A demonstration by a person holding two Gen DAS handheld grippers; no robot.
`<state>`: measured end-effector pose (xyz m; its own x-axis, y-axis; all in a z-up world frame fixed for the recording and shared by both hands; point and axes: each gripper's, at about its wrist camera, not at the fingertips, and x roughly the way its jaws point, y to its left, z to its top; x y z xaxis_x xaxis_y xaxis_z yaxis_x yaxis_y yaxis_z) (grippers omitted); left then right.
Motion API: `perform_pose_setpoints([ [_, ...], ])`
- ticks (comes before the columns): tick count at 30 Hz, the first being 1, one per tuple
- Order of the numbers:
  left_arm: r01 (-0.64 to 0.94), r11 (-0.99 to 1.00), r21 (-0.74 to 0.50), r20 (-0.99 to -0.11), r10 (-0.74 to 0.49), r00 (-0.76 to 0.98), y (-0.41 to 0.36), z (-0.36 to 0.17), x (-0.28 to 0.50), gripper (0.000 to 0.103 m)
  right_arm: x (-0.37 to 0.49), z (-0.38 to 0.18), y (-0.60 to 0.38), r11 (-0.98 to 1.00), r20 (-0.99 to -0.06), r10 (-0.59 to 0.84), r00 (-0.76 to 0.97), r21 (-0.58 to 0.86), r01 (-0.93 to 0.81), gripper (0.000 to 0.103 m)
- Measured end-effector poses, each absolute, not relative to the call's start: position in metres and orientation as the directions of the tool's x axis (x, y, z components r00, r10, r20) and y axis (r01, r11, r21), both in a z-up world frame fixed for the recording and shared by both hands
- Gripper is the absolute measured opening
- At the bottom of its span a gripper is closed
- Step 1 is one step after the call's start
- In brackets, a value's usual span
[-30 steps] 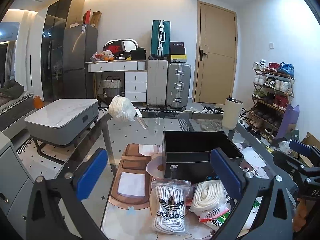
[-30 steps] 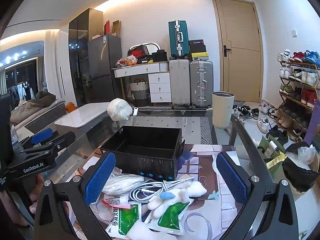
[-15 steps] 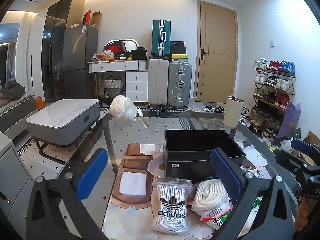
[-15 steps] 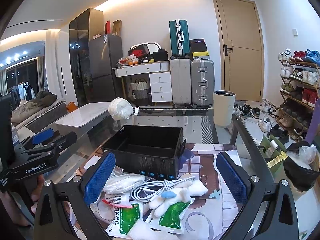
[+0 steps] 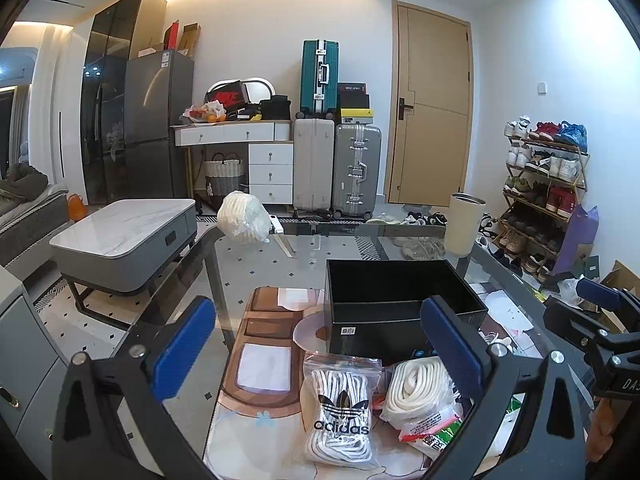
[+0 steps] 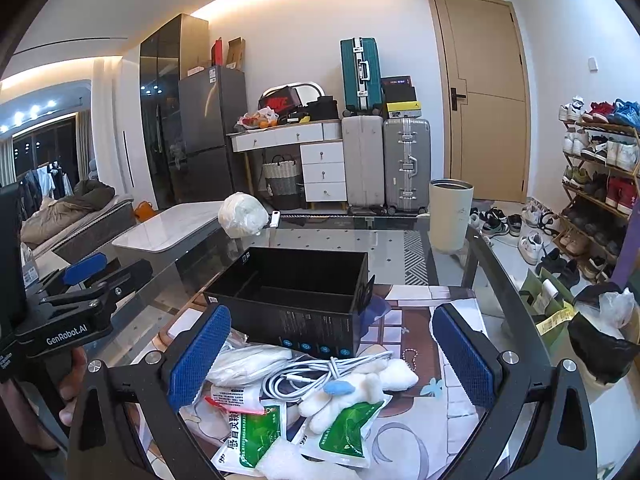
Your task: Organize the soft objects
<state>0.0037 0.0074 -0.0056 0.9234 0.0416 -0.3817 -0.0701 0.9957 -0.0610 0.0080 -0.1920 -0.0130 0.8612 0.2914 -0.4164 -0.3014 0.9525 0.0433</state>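
An empty black box point(image 5: 400, 300) point(image 6: 296, 296) stands on the glass table. In front of it lies a pile of soft items: a bagged pair of Adidas laces point(image 5: 340, 408), a cream lace bundle point(image 5: 416, 388), a white cable point(image 6: 304, 376), a white plush toy point(image 6: 360, 392) and green sachets point(image 6: 256, 436). My left gripper point(image 5: 316, 348) is open and empty, above the laces. My right gripper point(image 6: 332, 356) is open and empty, above the cable and plush. Each gripper shows at the edge of the other's view.
A white bagged bundle point(image 5: 244, 222) lies at the table's far edge beside a small white device point(image 5: 276, 226). A patterned mat point(image 5: 264, 360) covers the near table. A cream bin point(image 6: 450, 214), a shoe rack point(image 5: 544, 184) and suitcases point(image 5: 336, 168) stand beyond.
Both grippers have drifted slightly; the view of the box and pile has shifted a little. Nothing was taken hold of.
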Motion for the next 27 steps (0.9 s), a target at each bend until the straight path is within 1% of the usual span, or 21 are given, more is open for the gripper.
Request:
perform_pose_setpoints([
  [16,-0.039,0.997,-0.062,-0.4,0.01,0.917,0.008,0.002,0.005,0.103,0.009,-0.01,-0.192,0.952,-0.406,0.297,0.864,0.052,-0.303,0.103],
  [20,0.01,0.996,-0.086,-0.434,-0.046,0.9,0.009,0.011,0.009,0.103,0.016,0.003,-0.189,0.933,-0.438,0.348,0.829,0.08,-0.35,0.103],
  [24,-0.007,0.998,-0.061,-0.473,-0.023,0.881,0.01,0.018,0.016,0.103,0.023,0.017,-0.185,0.93,-0.503,0.335,0.797,0.041,-0.365,0.103],
  [25,-0.005,0.998,-0.06,-0.484,-0.025,0.875,0.01,0.018,0.018,0.103,0.026,0.018,-0.183,0.93,-0.534,0.324,0.781,0.027,-0.367,0.103],
  [27,0.017,0.998,-0.055,-0.552,-0.045,0.833,0.01,0.013,0.027,0.103,0.031,0.015,-0.18,0.924,-0.596,0.305,0.743,-0.005,-0.383,0.103],
])
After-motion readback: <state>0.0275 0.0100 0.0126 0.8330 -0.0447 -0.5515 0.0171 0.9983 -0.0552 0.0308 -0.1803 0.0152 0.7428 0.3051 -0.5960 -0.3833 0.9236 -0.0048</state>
